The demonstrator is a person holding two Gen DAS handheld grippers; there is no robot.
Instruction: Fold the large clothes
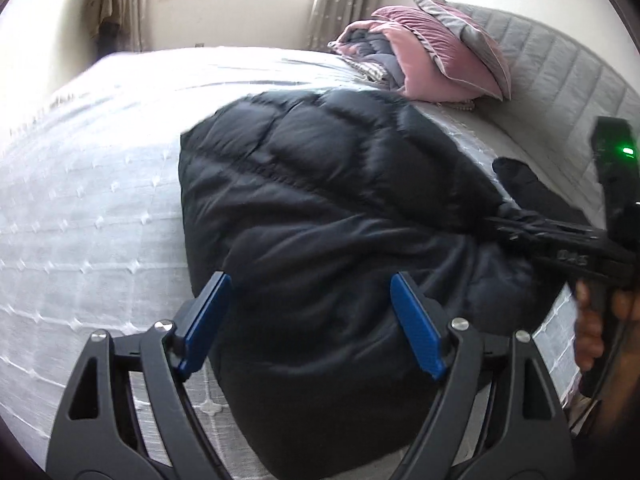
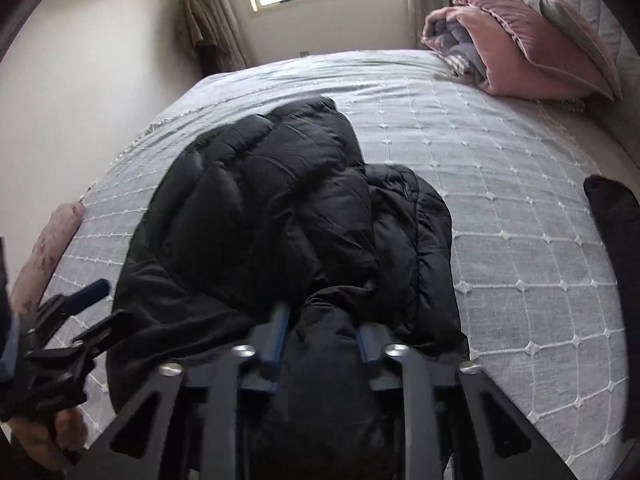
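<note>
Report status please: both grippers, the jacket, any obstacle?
Left gripper open, empty. Right gripper shut on black puffer jacket. Jacket bunched on bed. No obstacle.

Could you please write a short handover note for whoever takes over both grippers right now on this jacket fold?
Right gripper: shut on a bunched part of the black puffer jacket at its near edge.
Left gripper: open, holding nothing, hovering above the jacket's near side.
Jacket: lies in a loose mound on the grey quilted bedspread, partly gathered over itself, not a neat fold. The pink quilt and pillows are at the far corner, apart from it.
Done: at most a rough first gather.
Left: probably spread it flat, fold sleeves and body, then square it up.
</note>
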